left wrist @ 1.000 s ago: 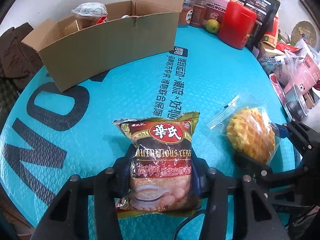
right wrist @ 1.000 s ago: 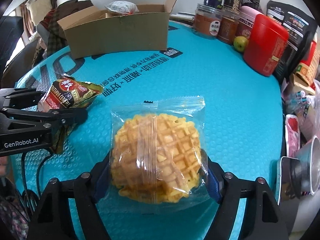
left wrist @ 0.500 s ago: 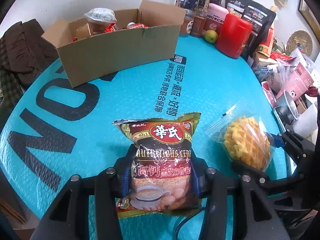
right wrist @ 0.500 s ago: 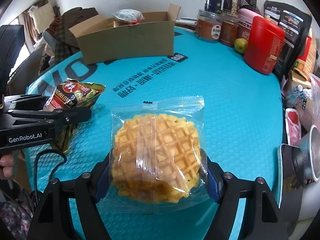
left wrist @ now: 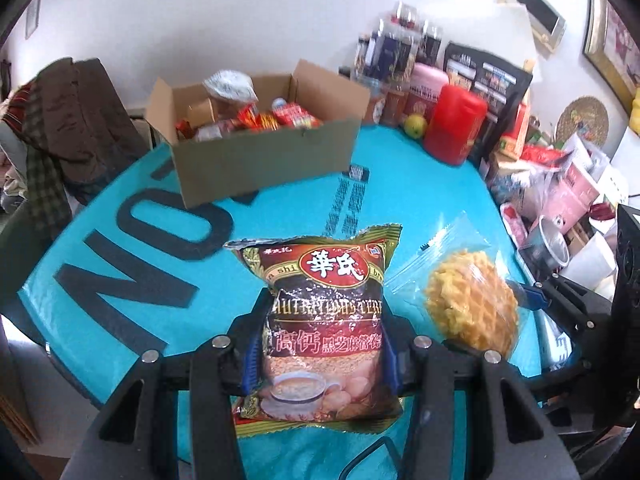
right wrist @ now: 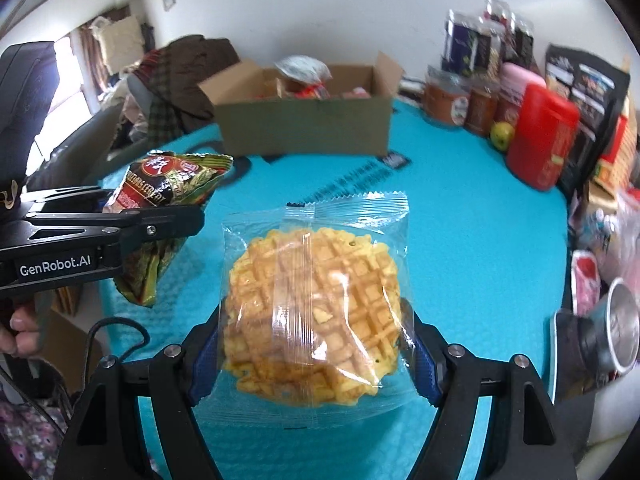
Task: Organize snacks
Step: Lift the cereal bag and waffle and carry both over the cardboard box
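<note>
Left wrist view: the left gripper pinches a dark red and gold foil packet of cereal drink mix between its blue pads, one pad on each side edge, the packet upright with its printed face to the camera and held above the round counter with a turquoise bubbled cover and large black letters. To the right, near, the right gripper clamps a golden round waffle in a clear plastic wrapper. At the far side of the counter stands an open brown cardboard box, holding red snack packets and a clear bag that pokes above its rim. Right of the box, along the far right edge, are a red cylindrical canister, a small green-yellow fruit, jars and dark pouches.

Right wrist view: the right gripper has its blue pads pressed on the left and right edges of the wrapped waffle, which is held flat-faced toward the camera, clear of the counter. At the left, the left gripper, black and marked "GenRobot.AI", grips the cereal packet; fingertips of a hand show at the left edge. The cardboard box is far centre, the red canister far right.
</note>
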`<action>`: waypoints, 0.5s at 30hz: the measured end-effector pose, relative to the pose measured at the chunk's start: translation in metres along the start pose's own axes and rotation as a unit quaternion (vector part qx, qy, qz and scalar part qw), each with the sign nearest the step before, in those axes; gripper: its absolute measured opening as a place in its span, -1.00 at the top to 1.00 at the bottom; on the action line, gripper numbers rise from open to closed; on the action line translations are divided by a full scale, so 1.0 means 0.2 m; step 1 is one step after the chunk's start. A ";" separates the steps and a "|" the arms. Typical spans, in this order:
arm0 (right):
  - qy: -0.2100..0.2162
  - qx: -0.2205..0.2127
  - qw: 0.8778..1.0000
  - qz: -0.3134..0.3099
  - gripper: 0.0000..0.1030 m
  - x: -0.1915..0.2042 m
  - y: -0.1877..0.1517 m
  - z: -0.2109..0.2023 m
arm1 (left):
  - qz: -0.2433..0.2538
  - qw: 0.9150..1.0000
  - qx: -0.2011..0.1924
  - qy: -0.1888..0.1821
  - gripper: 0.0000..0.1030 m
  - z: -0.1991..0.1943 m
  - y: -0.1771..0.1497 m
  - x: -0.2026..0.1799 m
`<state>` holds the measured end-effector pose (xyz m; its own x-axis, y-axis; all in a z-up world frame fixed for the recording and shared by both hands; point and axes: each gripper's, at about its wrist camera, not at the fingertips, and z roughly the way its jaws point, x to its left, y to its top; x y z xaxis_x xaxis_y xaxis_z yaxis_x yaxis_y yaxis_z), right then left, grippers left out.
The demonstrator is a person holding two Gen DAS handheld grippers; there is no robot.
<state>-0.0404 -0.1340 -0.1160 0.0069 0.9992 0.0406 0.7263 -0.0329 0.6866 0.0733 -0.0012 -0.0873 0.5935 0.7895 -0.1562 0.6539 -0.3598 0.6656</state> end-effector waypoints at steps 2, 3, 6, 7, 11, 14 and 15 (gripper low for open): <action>0.011 -0.015 1.000 -0.007 -0.50 0.02 0.05 -0.03 | -0.001 1.000 -0.016 0.007 0.10 -0.05 0.03 0.01; 0.014 -0.019 1.000 -0.010 -0.50 0.03 0.07 -0.04 | -0.003 1.000 -0.023 0.009 0.10 -0.07 0.05 0.02; 0.021 -0.039 0.999 -0.025 -0.50 0.05 0.15 -0.07 | -0.008 0.999 -0.045 0.011 0.10 -0.13 0.11 0.05; 0.023 -0.048 0.998 -0.032 -0.50 0.06 0.19 -0.08 | -0.008 0.999 -0.051 0.012 0.10 -0.14 0.12 0.06; 0.031 -0.070 0.996 -0.045 -0.50 0.08 0.30 -0.12 | -0.010 0.997 -0.079 0.016 0.10 -0.20 0.21 0.09; 0.037 -0.087 0.994 -0.051 -0.50 0.09 0.38 -0.14 | -0.008 0.995 -0.098 0.020 0.10 -0.24 0.29 0.11; 0.039 -0.092 0.994 -0.052 -0.50 0.10 0.40 -0.15 | -0.008 0.994 -0.104 0.022 0.10 -0.25 0.31 0.12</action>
<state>-0.0021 -0.1183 -0.0382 -0.1193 0.9928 0.0134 0.5819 0.0590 0.8111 0.1047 0.0191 -0.0135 0.5606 0.8164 -0.1390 0.5484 -0.2402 0.8010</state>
